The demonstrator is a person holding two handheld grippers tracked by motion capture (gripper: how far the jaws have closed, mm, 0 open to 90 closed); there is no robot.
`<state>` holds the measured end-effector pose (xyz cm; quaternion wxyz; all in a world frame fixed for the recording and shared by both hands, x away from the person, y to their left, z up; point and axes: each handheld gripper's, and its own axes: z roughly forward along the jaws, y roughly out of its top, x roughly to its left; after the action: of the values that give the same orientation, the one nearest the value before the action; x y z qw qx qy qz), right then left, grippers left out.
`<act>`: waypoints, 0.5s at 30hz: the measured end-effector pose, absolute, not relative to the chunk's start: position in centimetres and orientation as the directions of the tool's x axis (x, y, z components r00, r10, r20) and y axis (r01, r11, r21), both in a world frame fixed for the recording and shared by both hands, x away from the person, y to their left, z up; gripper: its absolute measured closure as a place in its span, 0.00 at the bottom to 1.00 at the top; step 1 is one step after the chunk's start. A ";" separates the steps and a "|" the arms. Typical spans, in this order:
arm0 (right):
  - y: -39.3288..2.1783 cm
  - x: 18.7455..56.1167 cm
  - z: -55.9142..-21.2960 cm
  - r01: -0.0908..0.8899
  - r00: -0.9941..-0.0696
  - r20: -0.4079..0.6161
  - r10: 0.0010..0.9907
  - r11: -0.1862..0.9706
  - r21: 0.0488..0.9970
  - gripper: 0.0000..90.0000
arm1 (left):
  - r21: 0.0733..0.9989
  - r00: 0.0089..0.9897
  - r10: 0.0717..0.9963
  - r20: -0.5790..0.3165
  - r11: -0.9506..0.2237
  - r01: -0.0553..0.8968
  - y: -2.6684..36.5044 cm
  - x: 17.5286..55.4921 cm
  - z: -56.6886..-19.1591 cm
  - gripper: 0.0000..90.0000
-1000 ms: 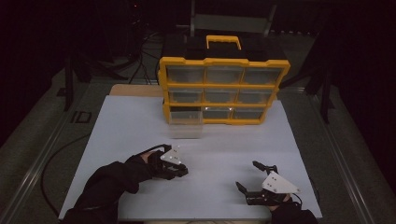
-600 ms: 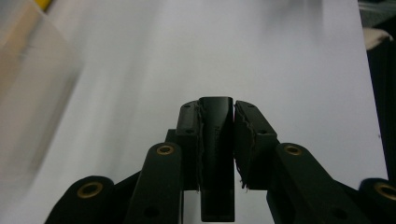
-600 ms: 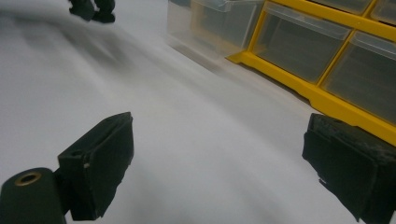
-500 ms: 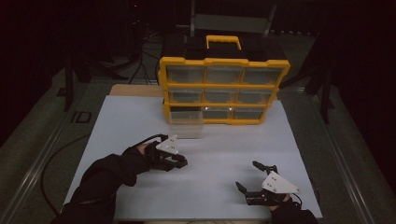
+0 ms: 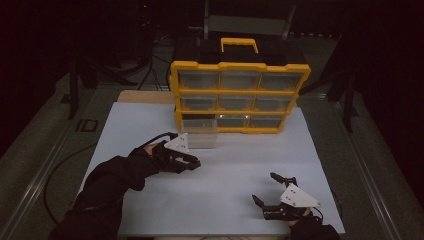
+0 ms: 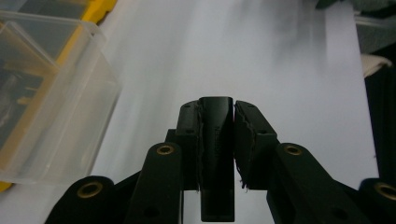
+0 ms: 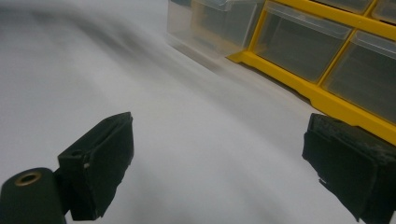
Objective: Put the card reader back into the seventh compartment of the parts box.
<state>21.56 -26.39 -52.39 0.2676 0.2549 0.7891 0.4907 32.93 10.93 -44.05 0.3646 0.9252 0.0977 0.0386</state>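
Standing across the back of the white surface (image 5: 220,190) is a yellow organiser cabinet (image 5: 240,95) with a yellow carry handle on its black top and three rows of clear drawers in its front. No brand name or label on it can be read; what the drawers hold is too dim to tell. From the left end of the bottom row one clear drawer (image 5: 199,133) is pulled forward onto the surface; its inside cannot be made out from above.

Just in front of that drawer hangs the left hand-held gripper (image 5: 192,163), held by a black-sleeved arm coming in from the lower left. In the left gripper view its pads are pinching a slim black bar-shaped object (image 6: 216,154), which stands between the jaws and sticks out past their tips; some faint raised lettering runs along it, too small to read. The clear drawer lies off to that view's left.

Near the front right edge sits the right hand-held gripper (image 5: 270,192), jaws spread wide with nothing between them.
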 end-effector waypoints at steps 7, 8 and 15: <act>-26.4 21.6 -52.4 0.141 -0.726 -0.172 0.666 0.389 0.911 0.10 | 0.688 0.975 0.222 0.002 -0.708 0.160 11.0 33.7 -43.2 0.81; -26.4 21.5 -52.4 0.141 -0.726 -0.171 0.666 0.388 0.911 0.10 | 0.687 0.975 0.224 0.006 -0.709 0.159 11.0 33.8 -43.1 0.81; -26.4 21.6 -52.4 0.142 -0.725 -0.171 0.667 0.388 0.911 0.10 | 0.690 0.975 0.224 0.011 -0.707 0.154 10.9 34.6 -42.3 0.81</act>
<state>21.56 -26.44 -52.39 0.2676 0.2565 0.7888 0.4904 34.60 10.93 -42.30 0.3685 0.9228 0.1024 0.0470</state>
